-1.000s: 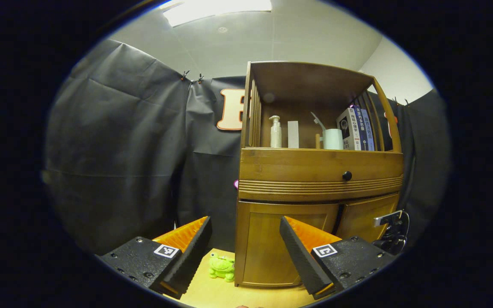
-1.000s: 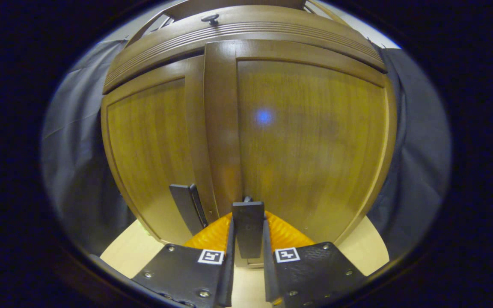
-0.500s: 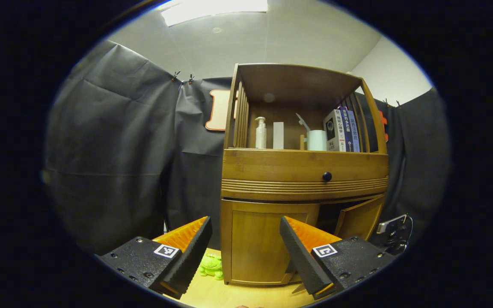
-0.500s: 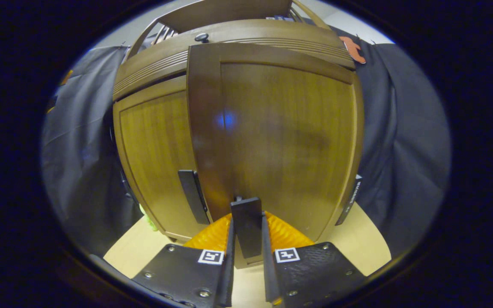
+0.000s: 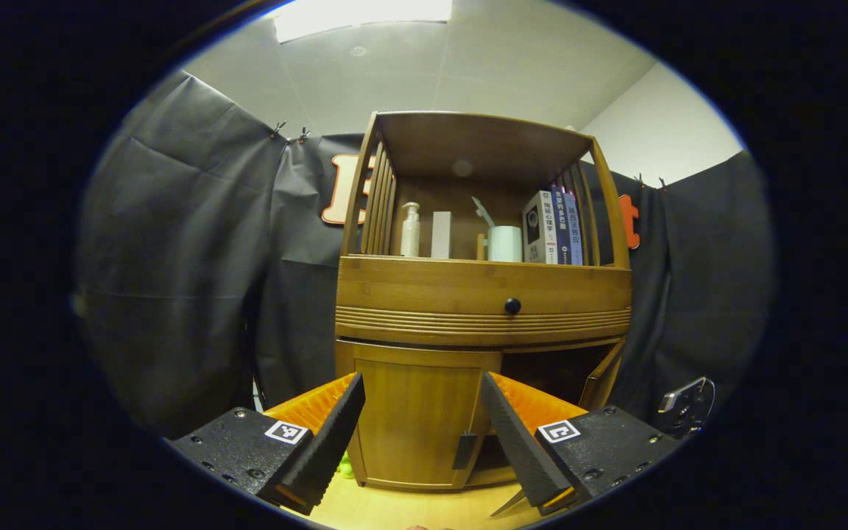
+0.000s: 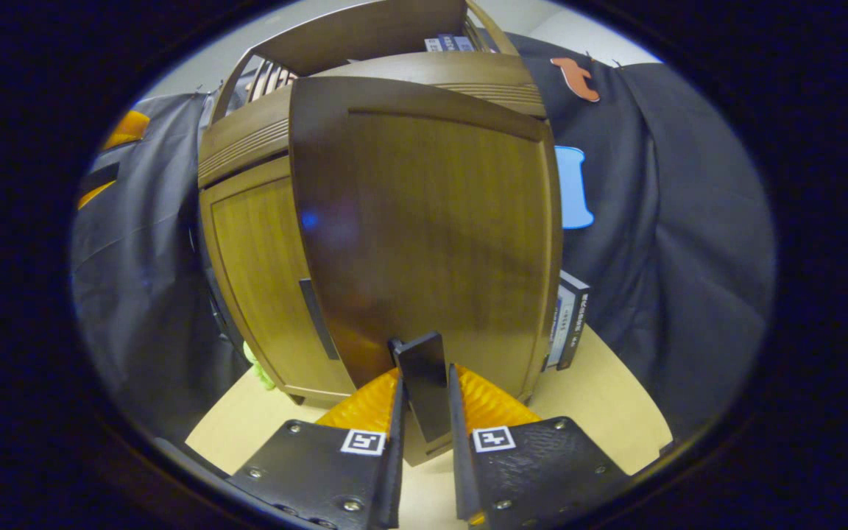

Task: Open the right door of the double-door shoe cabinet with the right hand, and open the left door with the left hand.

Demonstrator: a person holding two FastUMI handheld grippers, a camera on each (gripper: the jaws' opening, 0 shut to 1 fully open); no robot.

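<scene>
One door is swinging wider than a second ago: right gripper (image 6: 424,442) is clamping the right door's (image 6: 431,221) handle (image 6: 422,383). Left gripper (image 5: 420,427), fingers spread, is nearing the shut left door (image 5: 413,419).

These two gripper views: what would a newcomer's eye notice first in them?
In the right gripper view, the right gripper is shut on the black handle of the right door, which stands swung open. In the left gripper view, the left gripper hangs with jaws wide open before the closed left door, under a shelf with books.
</scene>
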